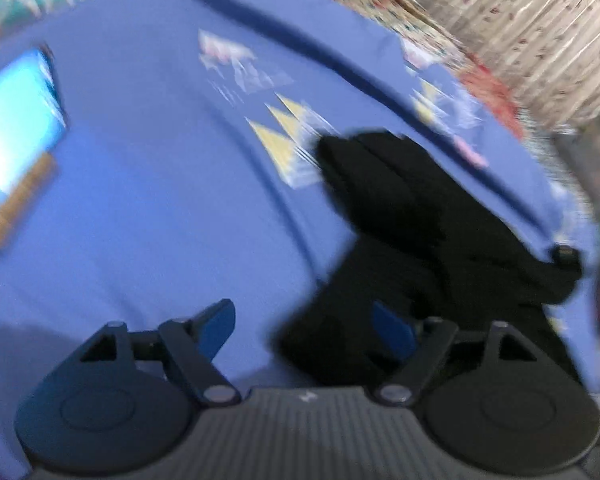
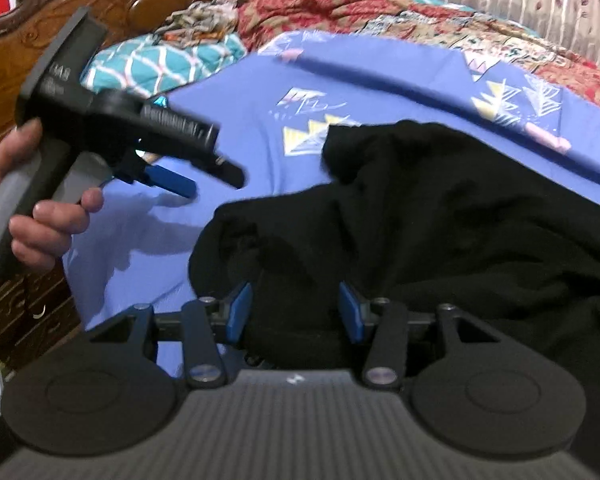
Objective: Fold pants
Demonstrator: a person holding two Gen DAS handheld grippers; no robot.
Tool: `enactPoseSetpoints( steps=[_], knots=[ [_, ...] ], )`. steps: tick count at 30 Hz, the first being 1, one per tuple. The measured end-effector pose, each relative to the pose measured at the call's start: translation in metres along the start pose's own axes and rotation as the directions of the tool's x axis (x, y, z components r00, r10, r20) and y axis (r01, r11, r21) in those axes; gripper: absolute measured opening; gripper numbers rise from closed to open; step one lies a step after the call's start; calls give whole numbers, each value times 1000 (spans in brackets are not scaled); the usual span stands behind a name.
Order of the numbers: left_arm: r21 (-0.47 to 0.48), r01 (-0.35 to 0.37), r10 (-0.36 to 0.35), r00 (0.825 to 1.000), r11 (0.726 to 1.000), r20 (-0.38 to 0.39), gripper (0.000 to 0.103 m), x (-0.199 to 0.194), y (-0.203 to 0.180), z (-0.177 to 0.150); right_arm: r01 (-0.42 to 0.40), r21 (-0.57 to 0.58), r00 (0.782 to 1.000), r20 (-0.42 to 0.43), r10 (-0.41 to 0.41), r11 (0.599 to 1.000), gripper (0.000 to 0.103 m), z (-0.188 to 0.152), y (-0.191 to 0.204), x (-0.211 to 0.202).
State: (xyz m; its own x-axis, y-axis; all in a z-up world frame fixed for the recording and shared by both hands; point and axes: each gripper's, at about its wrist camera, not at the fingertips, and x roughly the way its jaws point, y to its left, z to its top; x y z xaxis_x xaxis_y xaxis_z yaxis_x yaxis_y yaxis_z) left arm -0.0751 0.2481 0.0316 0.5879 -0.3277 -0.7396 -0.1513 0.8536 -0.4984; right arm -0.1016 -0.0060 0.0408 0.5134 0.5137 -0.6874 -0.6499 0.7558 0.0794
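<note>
- Step: mid-fold; right gripper (image 2: 296, 312) clenched on bunched black pants (image 2: 440, 208)
- Left gripper (image 1: 304, 326) released, empty
- Next: left regrasps a free pants edge on the blue sheet (image 2: 236, 112)

Black pants (image 2: 440, 216) cut off at right

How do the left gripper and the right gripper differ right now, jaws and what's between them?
The left gripper has its jaws spread wide with nothing pressed between them; the right gripper has its jaws set narrower, with a bunch of the black pants between them. In the right wrist view the left gripper is off the pants, over the blue bedsheet, while the right gripper is in the fabric. Both have blue pads and black linkages.
</note>
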Motion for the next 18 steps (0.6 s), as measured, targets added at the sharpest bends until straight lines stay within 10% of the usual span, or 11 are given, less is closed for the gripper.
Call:
enactPoseSetpoints(
  steps=[5,7,11,15,18],
  knots=[
    [6,-40,41,997,999,-64,60,34,-13,-8,-3,3,1000,-11,3,1000,53,-2,4,0],
    [27,-59,59,998,998,-10,21,31,-22,-11,1,16,1000,-20,-1,1000,55,-3,2,1],
    [-37,-62,66,991,997,119,17,-11,-19,-3,-2,85,997,-77,9,996,55,-5,-5,11],
    [0,-124,116,926,992,359,17,-93,-22,-8,-67,111,997,-27,70,992,58,4,2,7],
    [-18,-204,198,920,979,337,20,-98,-9,-13,-106,130,994,28,103,986,63,9,9,2]
  ],
)
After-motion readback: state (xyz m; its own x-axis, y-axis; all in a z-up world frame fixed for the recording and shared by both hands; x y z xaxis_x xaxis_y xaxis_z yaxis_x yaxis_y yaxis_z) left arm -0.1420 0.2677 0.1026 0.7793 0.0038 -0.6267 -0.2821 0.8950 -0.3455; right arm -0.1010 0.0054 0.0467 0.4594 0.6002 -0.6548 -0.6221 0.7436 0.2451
